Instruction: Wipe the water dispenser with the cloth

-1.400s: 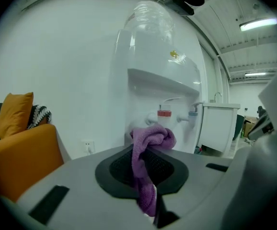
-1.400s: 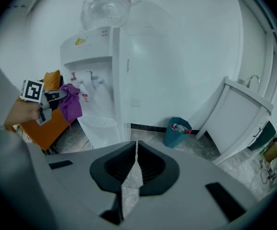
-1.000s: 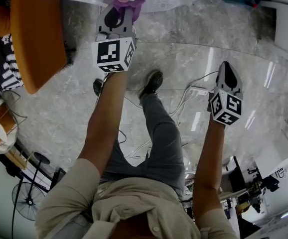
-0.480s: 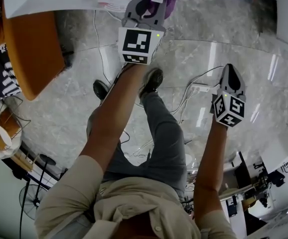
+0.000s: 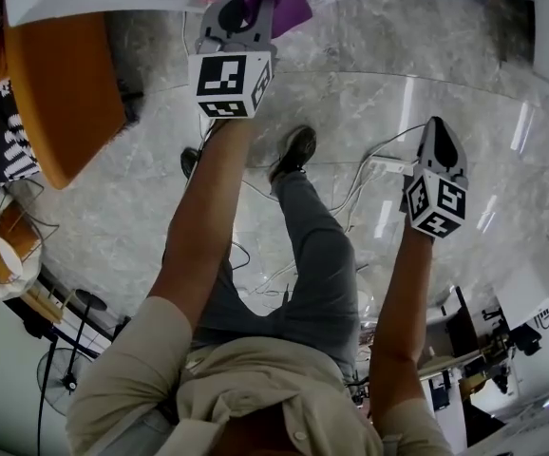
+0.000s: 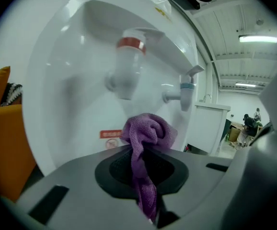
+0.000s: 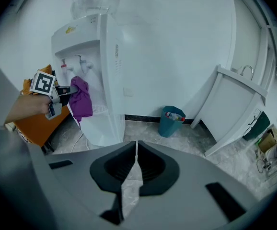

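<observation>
Left gripper point(image 5: 248, 15) is clamping the cloth point(image 6: 145, 133), facing the water dispenser point(image 6: 81, 56) recess straight ahead and apparently just short of it. Right gripper point(image 7: 135, 150) is hanging closed and empty, well apart.

floor point(image 5: 141, 188): glossy grey marble | wall point(image 7: 177, 42): white | orange sofa point(image 5: 61, 93) left | teal bin point(image 7: 170, 121) by wall | strip lights point(image 6: 258, 39) lit overhead

Office lounge: water dispenser point(image 7: 110, 71), orange sofa point(image 5: 61, 93)

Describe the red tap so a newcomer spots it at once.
Find the white dispenser against the wall. Two taps hang in its recess, above the cloth. The red tap is the left one in the left gripper view, red-banded; the other tap has a blue band.
</observation>
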A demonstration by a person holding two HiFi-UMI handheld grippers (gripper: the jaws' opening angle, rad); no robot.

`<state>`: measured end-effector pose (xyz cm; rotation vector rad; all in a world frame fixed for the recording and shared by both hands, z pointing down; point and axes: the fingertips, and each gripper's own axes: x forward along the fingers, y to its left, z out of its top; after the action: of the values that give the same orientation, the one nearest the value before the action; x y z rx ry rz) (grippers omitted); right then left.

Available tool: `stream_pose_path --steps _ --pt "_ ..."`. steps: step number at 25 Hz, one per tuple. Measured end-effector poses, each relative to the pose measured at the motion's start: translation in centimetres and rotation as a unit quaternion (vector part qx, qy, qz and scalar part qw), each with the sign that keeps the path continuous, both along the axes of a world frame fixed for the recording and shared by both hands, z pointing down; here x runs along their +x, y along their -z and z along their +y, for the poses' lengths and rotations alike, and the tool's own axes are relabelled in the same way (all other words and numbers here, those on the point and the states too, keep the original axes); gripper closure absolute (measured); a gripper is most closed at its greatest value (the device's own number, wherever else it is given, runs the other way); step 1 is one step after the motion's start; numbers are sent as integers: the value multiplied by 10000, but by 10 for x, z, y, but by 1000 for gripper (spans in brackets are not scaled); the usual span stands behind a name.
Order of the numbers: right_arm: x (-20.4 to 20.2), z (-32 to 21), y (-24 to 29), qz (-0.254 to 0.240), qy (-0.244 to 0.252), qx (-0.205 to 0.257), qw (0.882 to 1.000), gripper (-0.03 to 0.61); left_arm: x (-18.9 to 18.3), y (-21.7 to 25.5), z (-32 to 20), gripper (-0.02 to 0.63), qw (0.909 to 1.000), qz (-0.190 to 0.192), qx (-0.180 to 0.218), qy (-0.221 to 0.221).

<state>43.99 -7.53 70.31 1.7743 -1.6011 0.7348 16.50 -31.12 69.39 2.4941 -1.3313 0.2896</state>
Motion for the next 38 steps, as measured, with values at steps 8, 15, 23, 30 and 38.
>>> stream_pose_path --steps 8,15,23,30,38 --pt "-32 -11 -18 -74 225 -59 9997 551 -93 -32 11 565 9950 -353 -114 927" --pt "-32 -2 -39 -31 236 -150 9996 551 -81 -69 24 565 9964 -420 -226 703" --pt "-20 14 -63 -255 -133 60 9996 551 -13 -79 35 568 9990 -303 248 218" --pt "0 34 -87 -70 -210 73 9997 551 33 -84 57 568 9969 -388 618 -296" --pt "6 59 -104 80 -269 36 9996 551 14 -94 76 569 9937 -425 953 -418"
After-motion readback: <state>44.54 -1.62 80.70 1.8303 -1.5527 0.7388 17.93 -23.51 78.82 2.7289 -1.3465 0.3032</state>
